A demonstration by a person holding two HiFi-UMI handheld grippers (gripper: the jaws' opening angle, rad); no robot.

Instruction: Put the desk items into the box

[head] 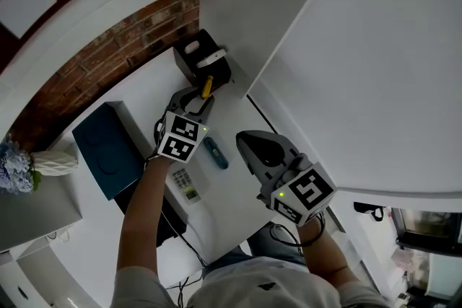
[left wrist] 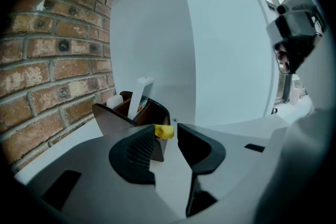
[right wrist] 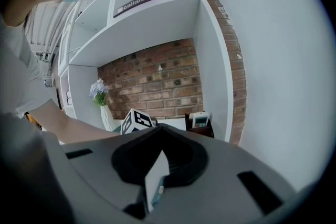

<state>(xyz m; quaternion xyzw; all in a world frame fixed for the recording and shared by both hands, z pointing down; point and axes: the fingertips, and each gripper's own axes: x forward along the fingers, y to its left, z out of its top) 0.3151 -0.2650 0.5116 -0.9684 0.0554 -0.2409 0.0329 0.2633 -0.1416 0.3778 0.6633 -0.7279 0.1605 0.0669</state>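
Left gripper (head: 198, 102) is released, jaws spread at the brown box (head: 189, 63) in the bench's (head: 231, 207) far corner by the brick wall. A yellow stick (head: 207, 86) leans at the box's near wall between the jaw tips, with no pad pressing on it. A white gadget (left wrist: 140, 93) stands inside the box. Right gripper (head: 245, 141) is clenched shut over the bench's near edge. A blue pen (head: 215, 153) and a remote (head: 186, 185) lie mid-bench. The shelf label (right wrist: 135, 1) reads something like "callatalia", but it's tiny.
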